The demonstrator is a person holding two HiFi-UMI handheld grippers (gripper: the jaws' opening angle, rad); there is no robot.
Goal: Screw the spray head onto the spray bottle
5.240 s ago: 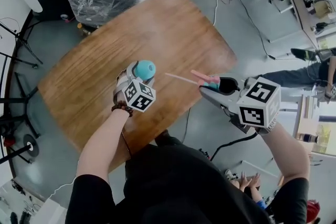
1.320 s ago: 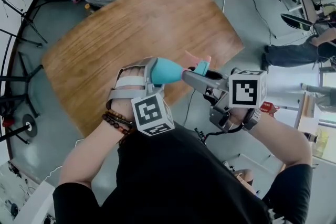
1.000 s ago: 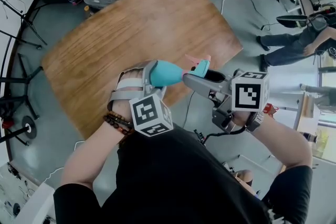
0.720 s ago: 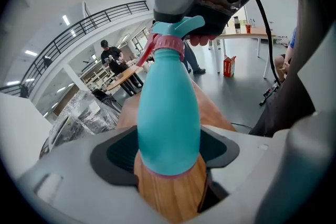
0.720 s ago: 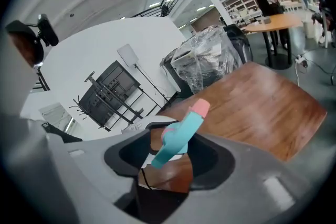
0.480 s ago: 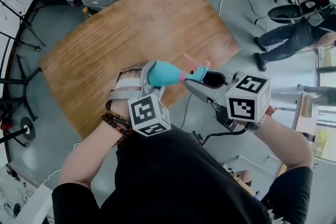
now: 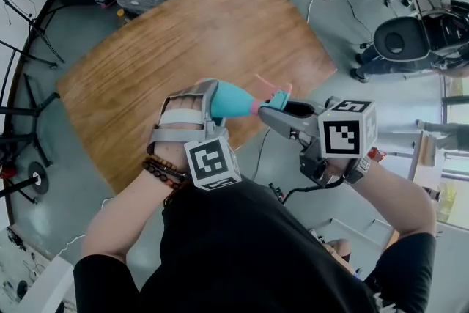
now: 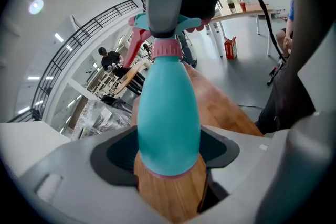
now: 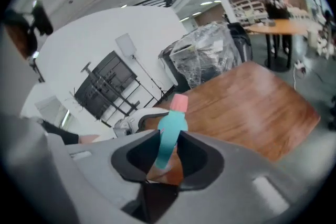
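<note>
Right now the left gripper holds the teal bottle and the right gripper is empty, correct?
Not empty. The right gripper has just been closing its jaws on the spray head, as the right gripper view shows. The left gripper does hold the teal bottle.

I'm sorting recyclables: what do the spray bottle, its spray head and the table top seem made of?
Spray bottle: likely plastic, smooth teal, soft even sheen.
Spray head: probably moulded plastic, teal with pink parts.
Table top: wood or wood-look veneer, brown grain lines, satin.
</note>
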